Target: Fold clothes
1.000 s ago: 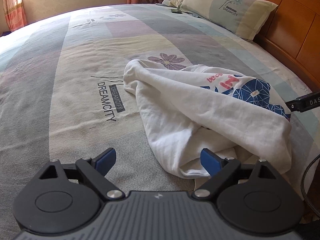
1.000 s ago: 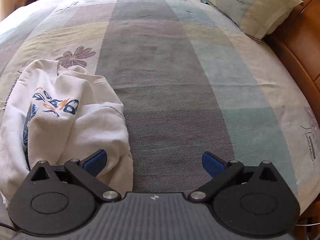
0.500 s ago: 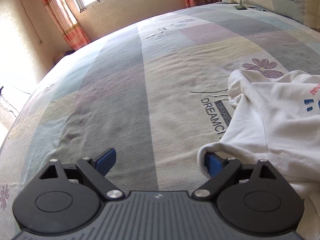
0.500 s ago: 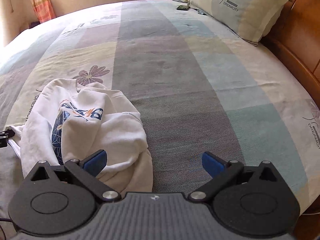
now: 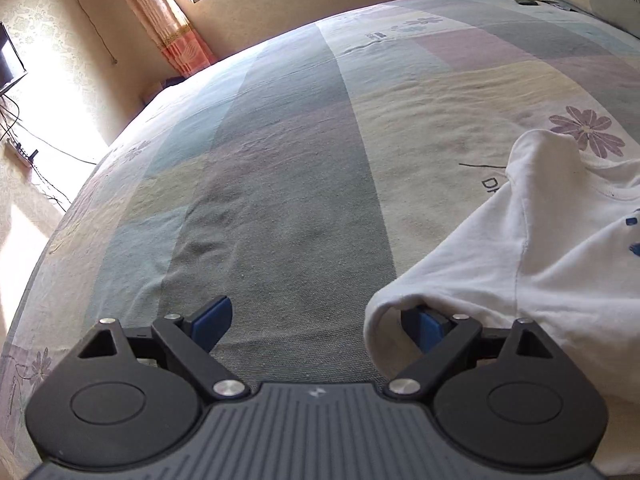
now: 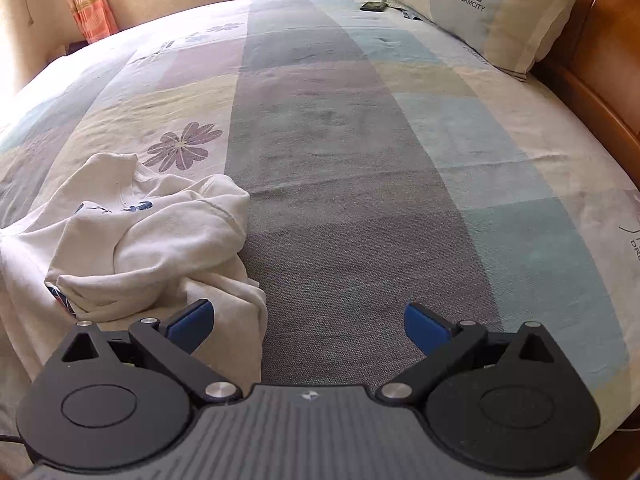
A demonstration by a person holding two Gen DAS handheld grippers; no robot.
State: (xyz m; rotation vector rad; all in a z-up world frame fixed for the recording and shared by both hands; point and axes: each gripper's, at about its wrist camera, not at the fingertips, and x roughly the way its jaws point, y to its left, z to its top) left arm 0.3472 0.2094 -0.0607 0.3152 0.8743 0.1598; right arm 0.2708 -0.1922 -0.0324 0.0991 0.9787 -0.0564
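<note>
Patchwork bedspread (image 6: 340,208): crumpled white sweatshirt (image 6: 152,236), pillow (image 6: 488,12) beyond.

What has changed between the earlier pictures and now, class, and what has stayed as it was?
The left gripper swung away from the white sweatshirt, whose cuff now drapes over its right finger. The sweatshirt has been tugged sideways and looks more rumpled. Nothing gripped; both grippers stayed open, and the right gripper barely moved.

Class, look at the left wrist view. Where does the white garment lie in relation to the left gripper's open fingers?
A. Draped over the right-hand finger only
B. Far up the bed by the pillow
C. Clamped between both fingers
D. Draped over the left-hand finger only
A: the white garment hangs over the right-hand finger of the left gripper, while the other finger stands bare over the bedspread.
</note>
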